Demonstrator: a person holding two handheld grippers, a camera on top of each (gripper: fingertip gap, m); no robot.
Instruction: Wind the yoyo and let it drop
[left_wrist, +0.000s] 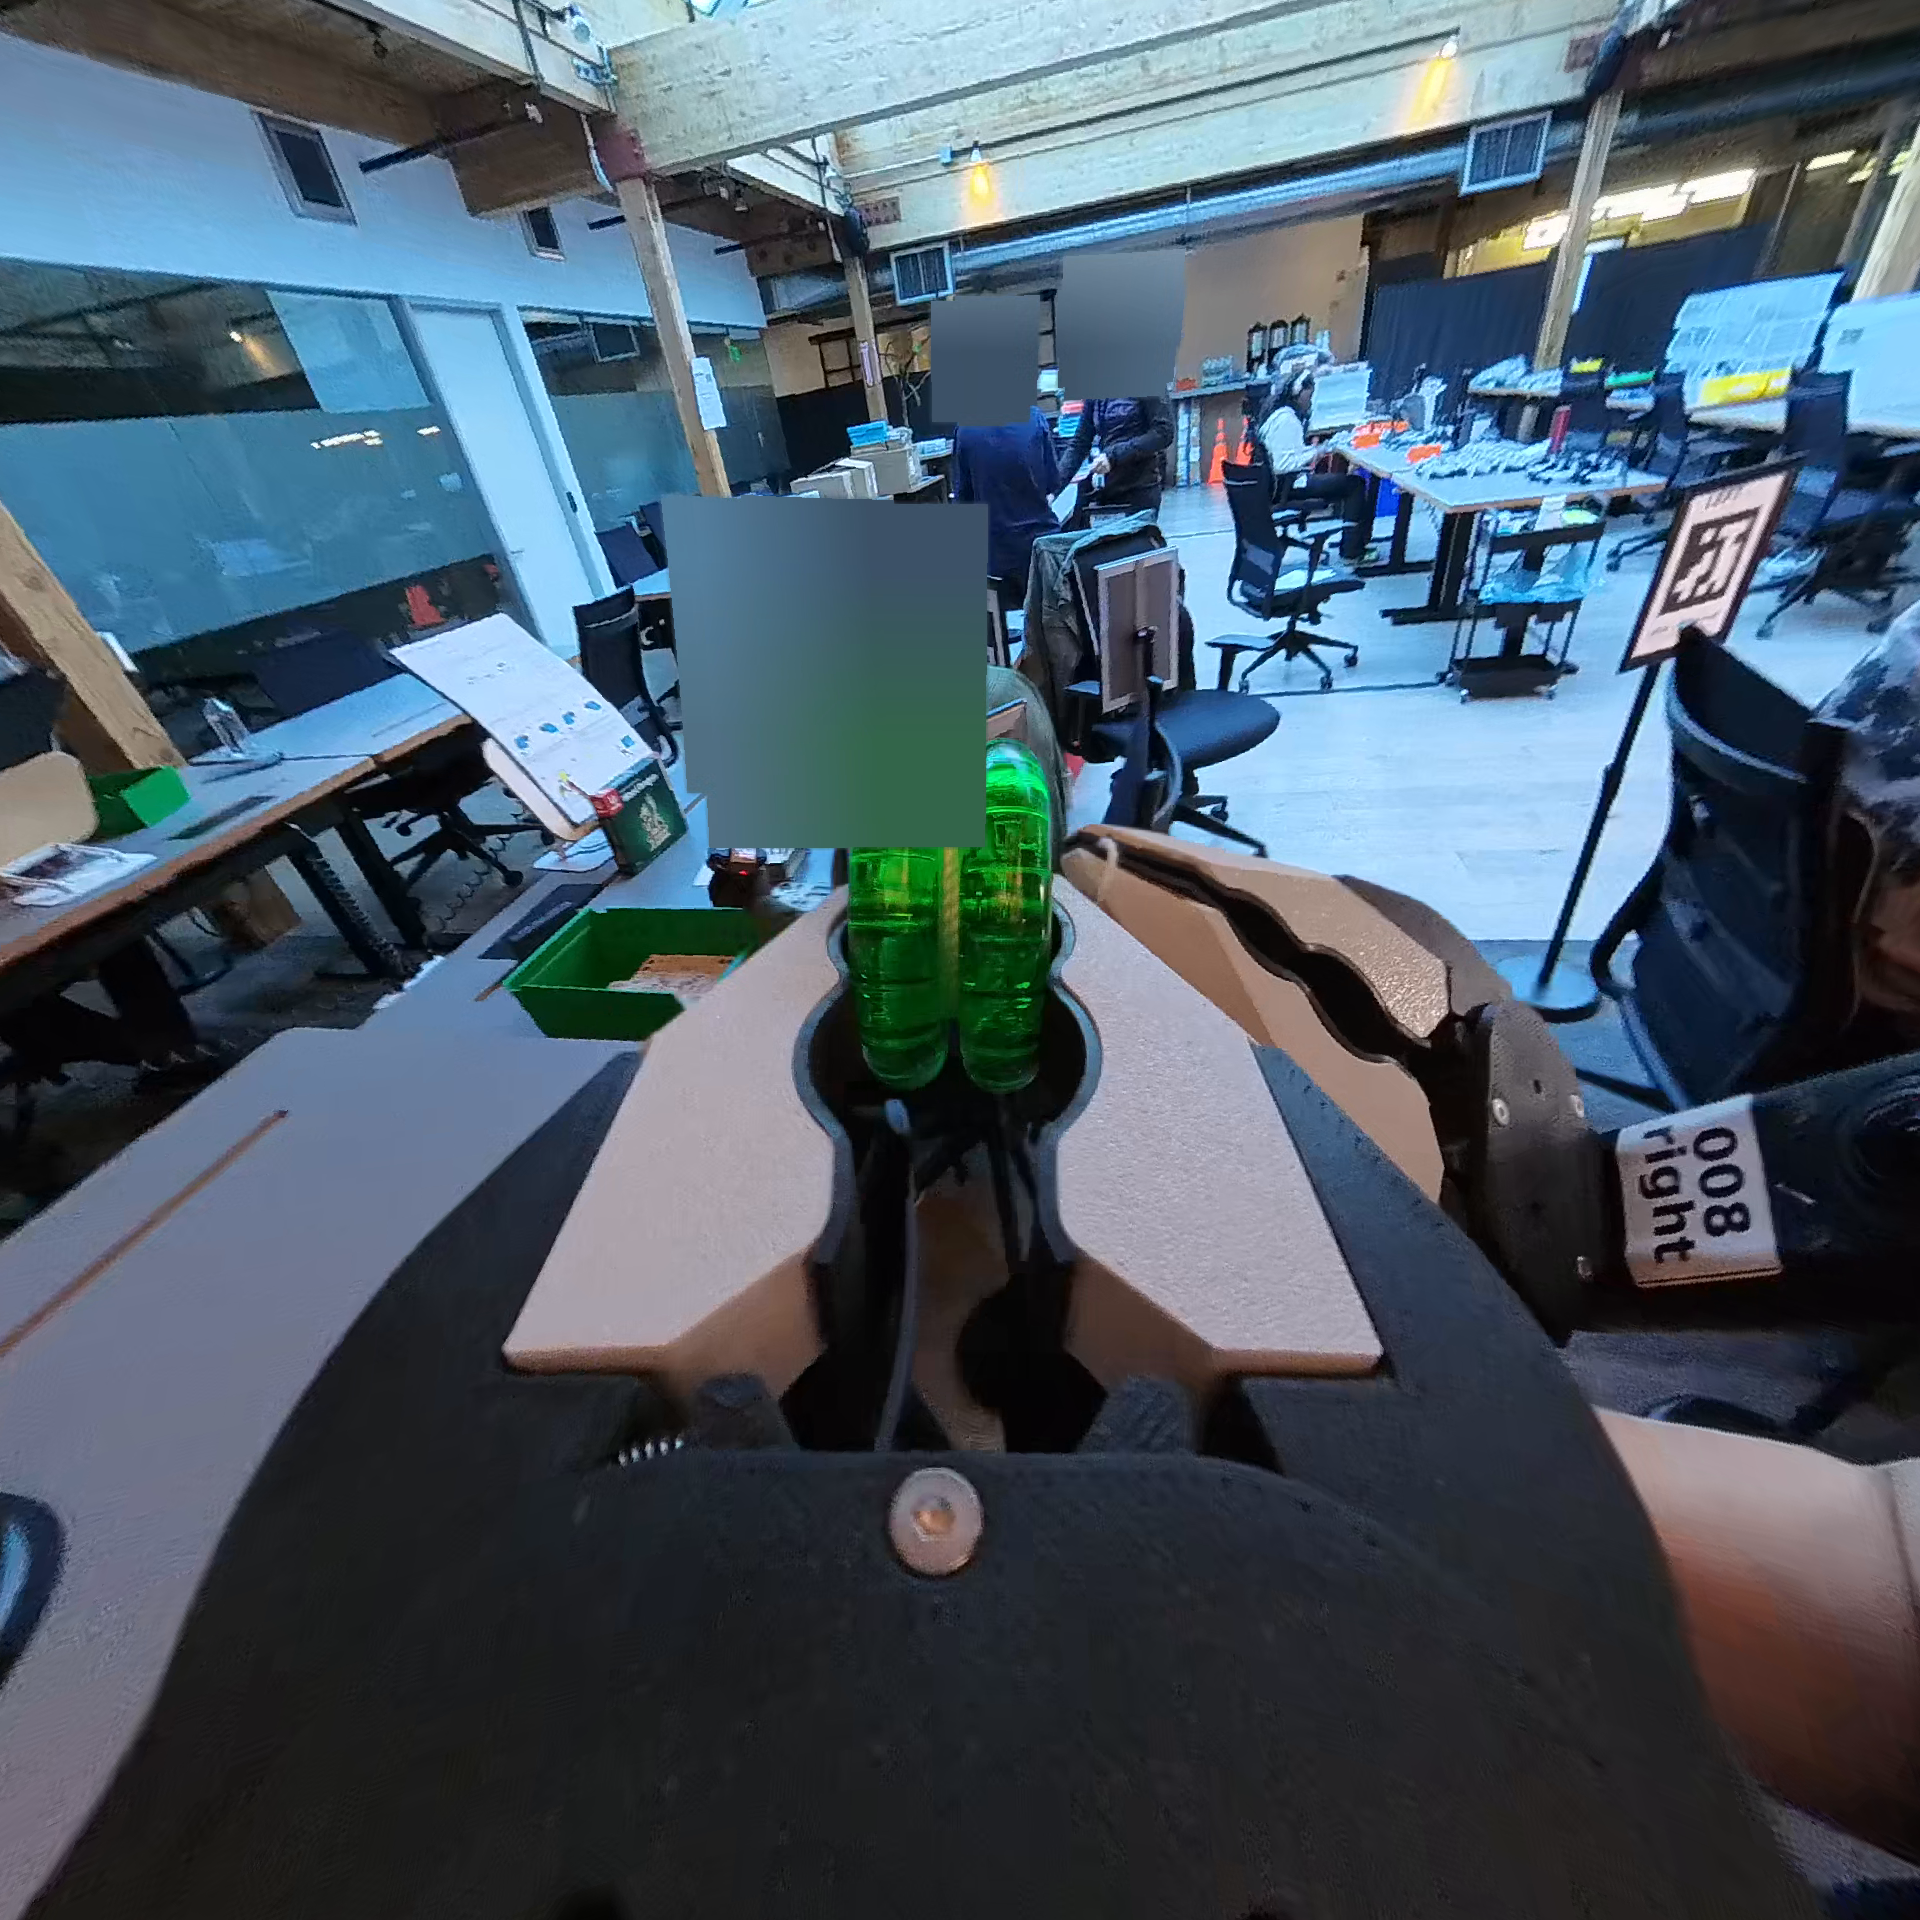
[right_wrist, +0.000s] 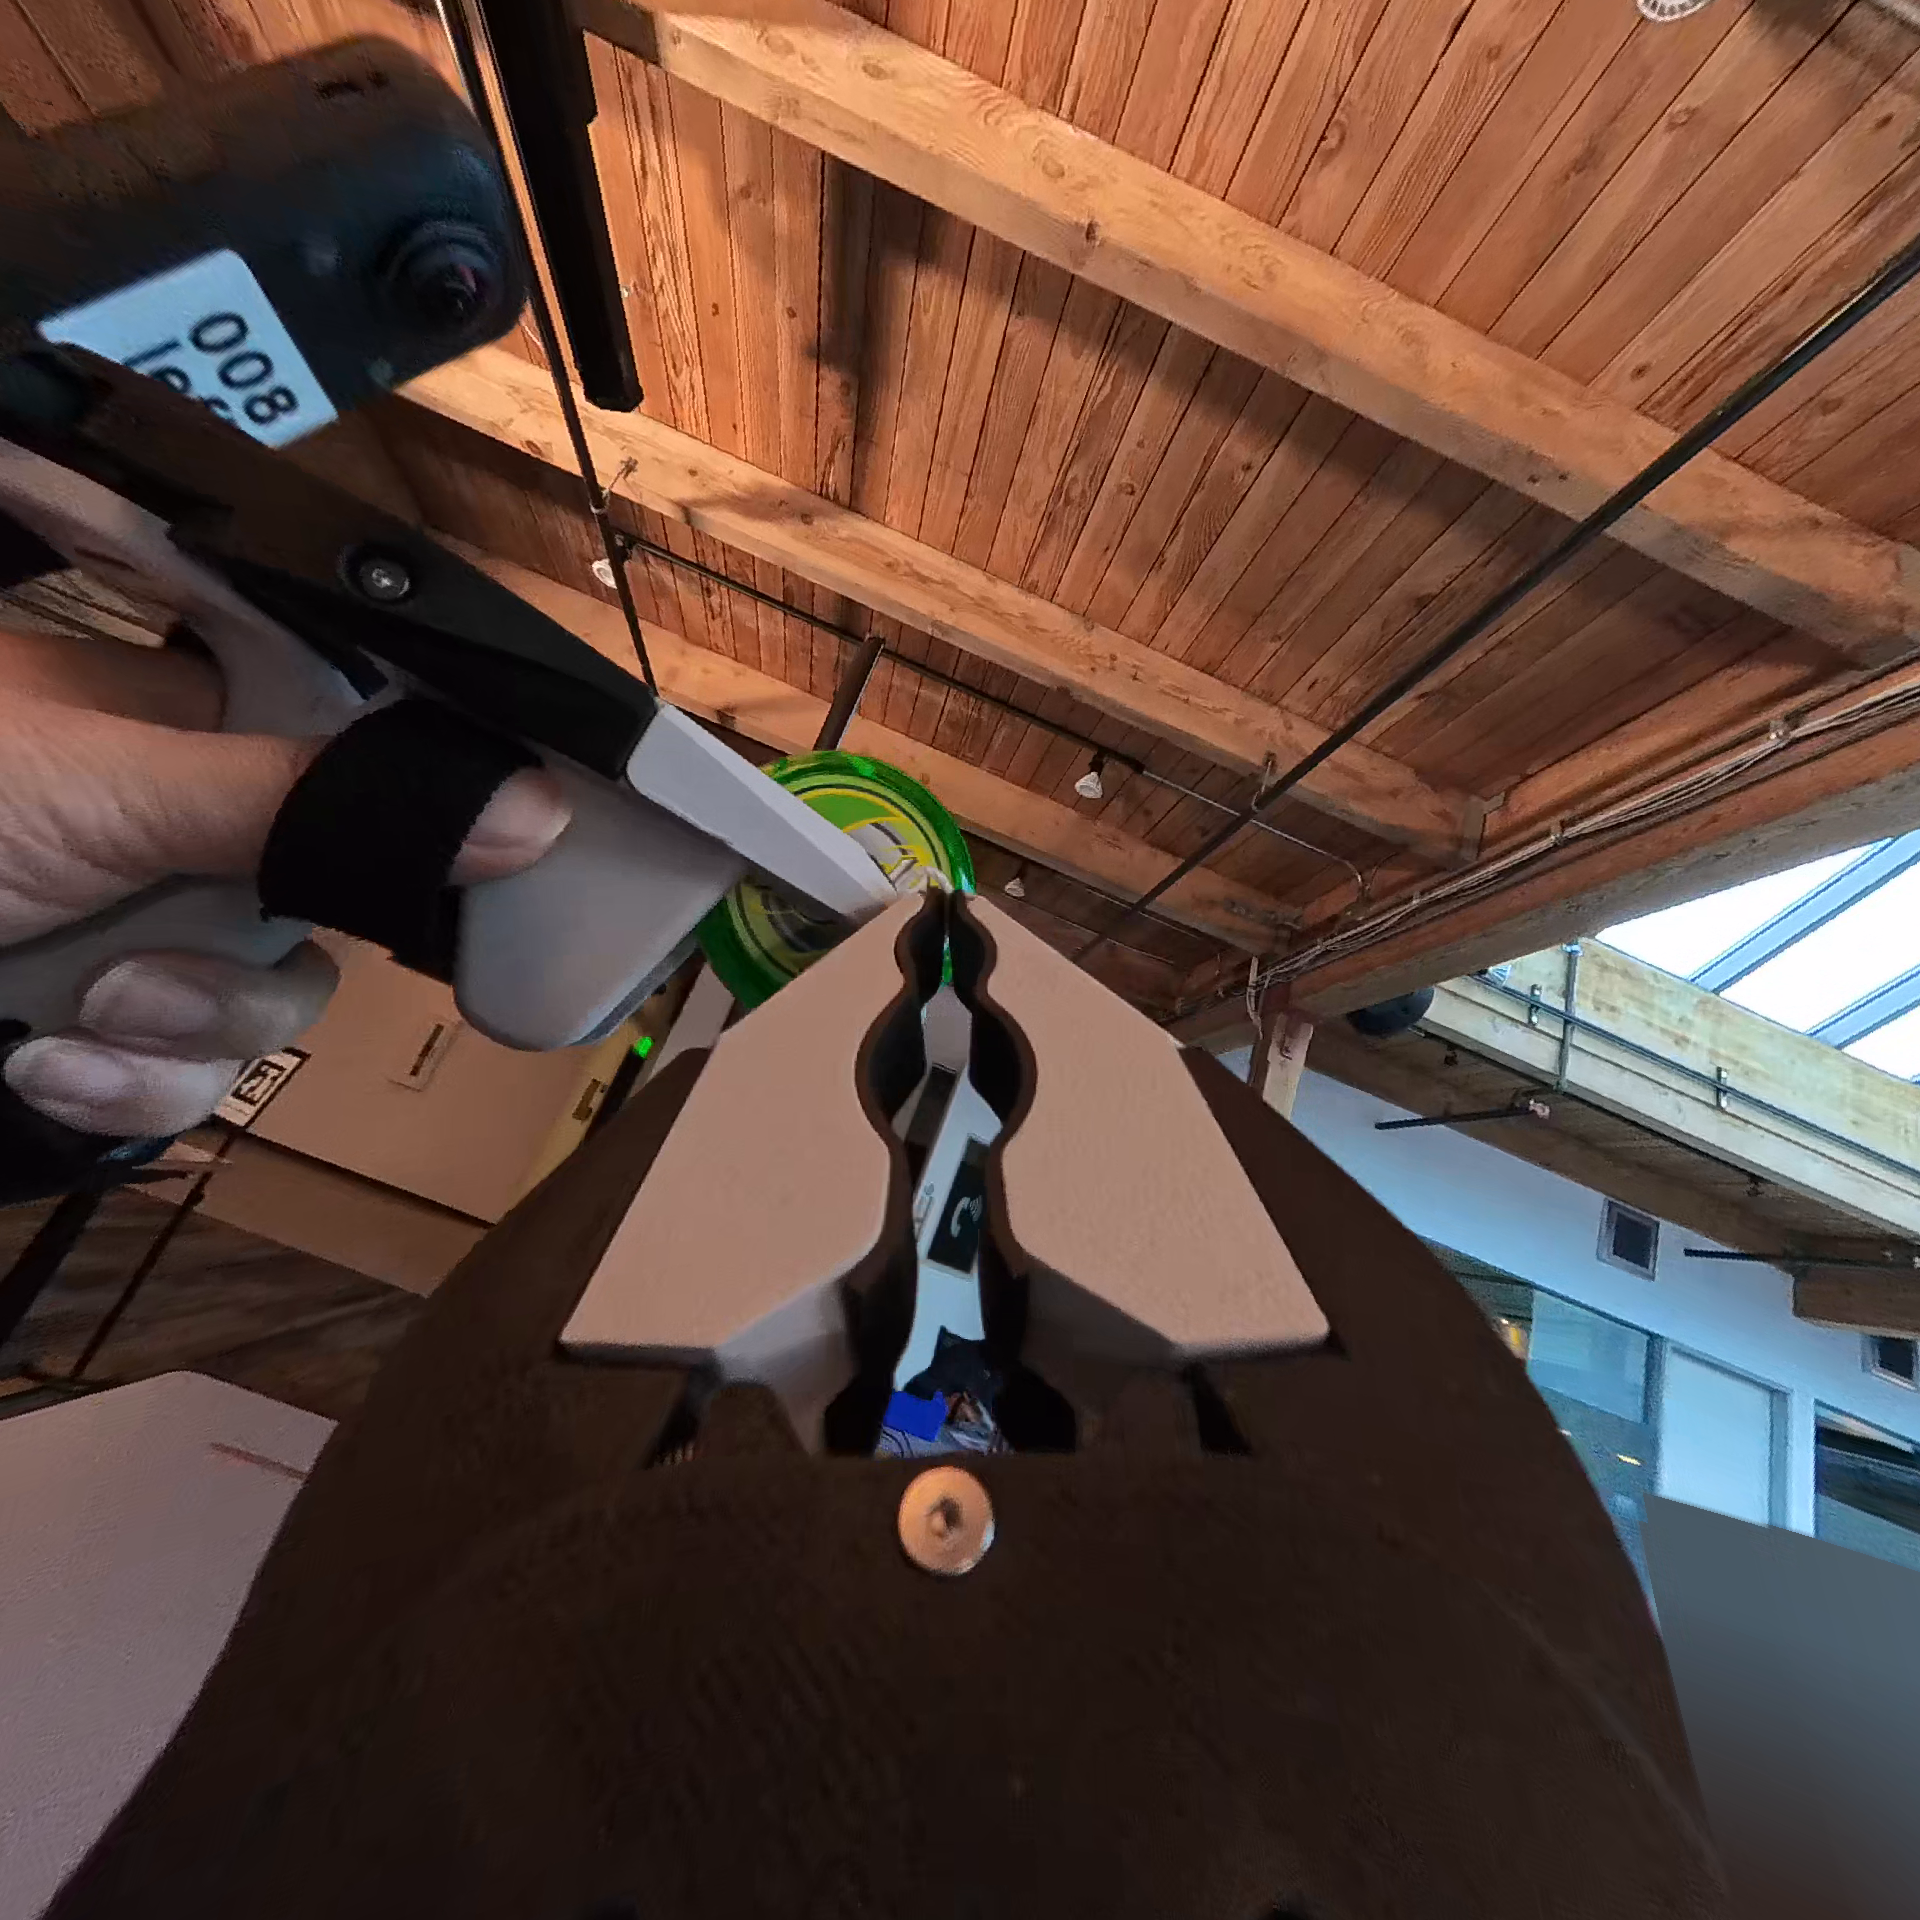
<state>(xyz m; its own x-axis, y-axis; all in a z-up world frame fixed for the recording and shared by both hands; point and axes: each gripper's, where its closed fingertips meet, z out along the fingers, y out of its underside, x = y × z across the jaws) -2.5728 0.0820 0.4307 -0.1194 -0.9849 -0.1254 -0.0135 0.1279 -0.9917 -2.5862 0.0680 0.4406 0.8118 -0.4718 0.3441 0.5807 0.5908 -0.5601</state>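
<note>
A translucent green yoyo stands on edge, clamped between the fingers of my left gripper. Its pale string is wound in the groove between the two halves. My right gripper comes in from the right, its tips beside the yoyo's right half, with a bit of light string at them. In the right wrist view my right gripper points up at the ceiling, its jaws closed, tips touching the yoyo. One of the left gripper's fingers crosses the yoyo's face; a hand holds its handle.
A green tray sits on the desk below and left of the yoyo. A sign stand and a black chair are at the right. Office chairs, desks and people stand farther off. A wooden ceiling is overhead.
</note>
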